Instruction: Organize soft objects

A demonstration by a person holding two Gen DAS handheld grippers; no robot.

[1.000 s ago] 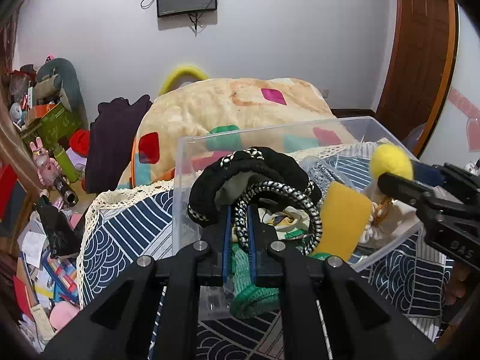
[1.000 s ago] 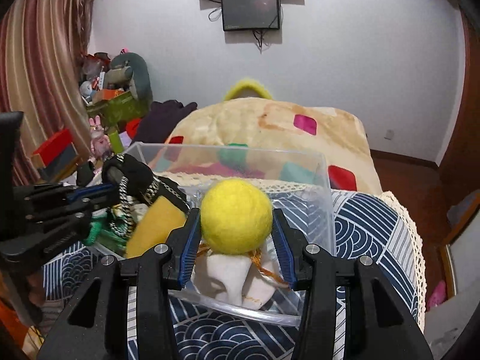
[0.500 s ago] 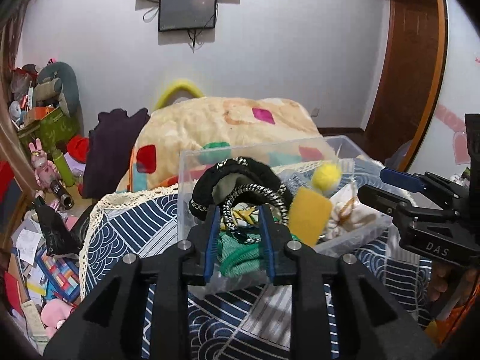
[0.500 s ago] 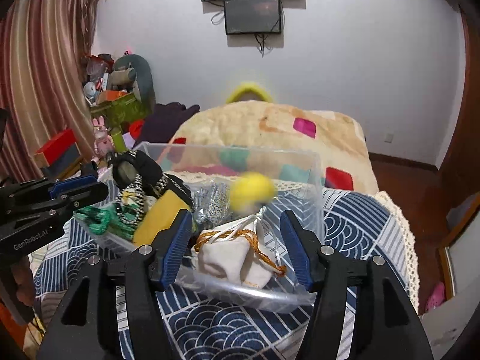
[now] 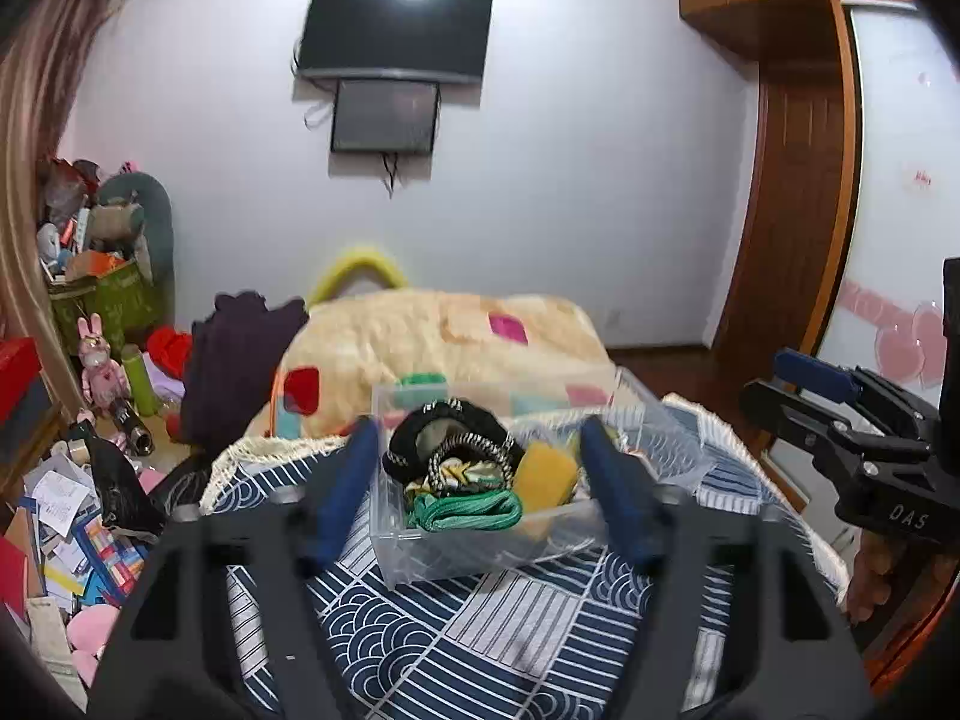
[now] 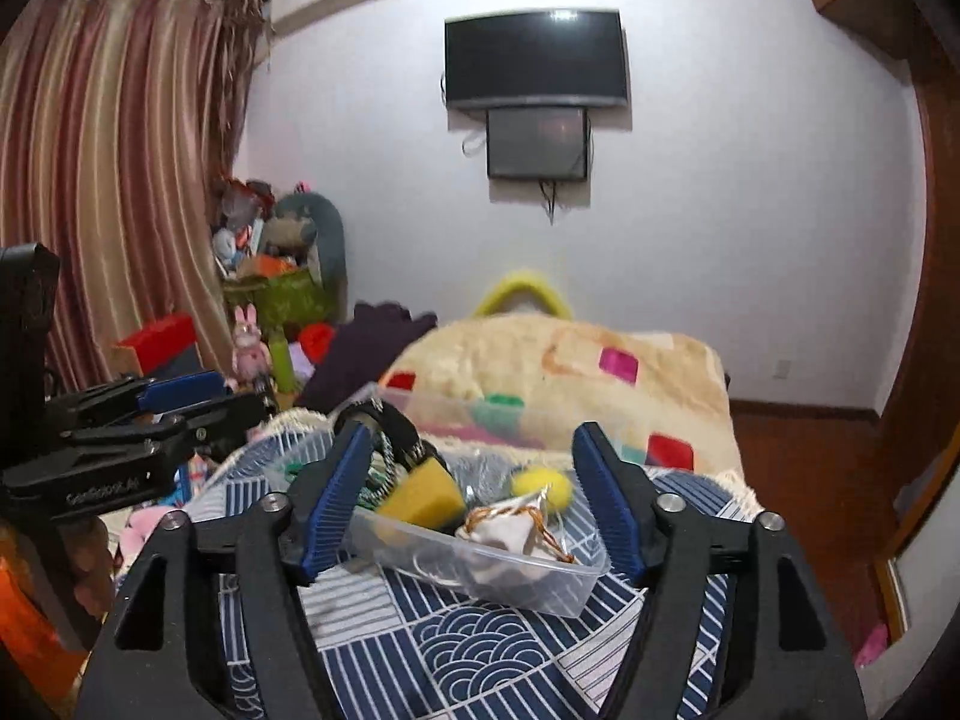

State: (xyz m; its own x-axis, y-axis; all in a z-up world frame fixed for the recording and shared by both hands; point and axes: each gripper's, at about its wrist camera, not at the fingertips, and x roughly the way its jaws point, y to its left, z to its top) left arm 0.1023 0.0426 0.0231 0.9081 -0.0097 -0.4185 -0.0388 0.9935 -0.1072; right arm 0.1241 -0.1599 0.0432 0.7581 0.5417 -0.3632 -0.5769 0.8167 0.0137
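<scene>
Left gripper (image 5: 480, 486) in the lower centre of the left wrist view, blue-padded fingers (image 5: 342, 489) spread wide, nothing between them, held back from the clear rectangular plastic storage bin (image 5: 480, 558). Right gripper (image 6: 474, 492) in the lower centre of the right wrist view, blue-padded fingers likewise parted and bare, also clear of the bin.

Bin resting mid-frame on the navy-and-white wave-patterned cloth with a cream lace edge (image 5: 498, 642). Inside, toward the left end: black knitted fabric ring with white stitching (image 5: 447, 420), black-and-white braided cord loop (image 5: 474, 450) leaning against it, green ribbed fabric bundle (image 5: 468, 510) pressed to the near wall. Yellow sponge wedge (image 5: 546, 477) standing beside these, mid-bin. In the right wrist view, further right in the same bin: fuzzy yellow felt ball (image 6: 540, 486) lying just behind the white drawstring pouch with orange cord (image 6: 510, 531).

Behind the bin, cream fleece blanket with coloured squares (image 5: 444, 336). Upper centre, black wall-mounted television (image 5: 396, 33) above a smaller dark screen (image 5: 384, 117). Striped curtain (image 6: 114, 180) filling the upper left of the right wrist view
</scene>
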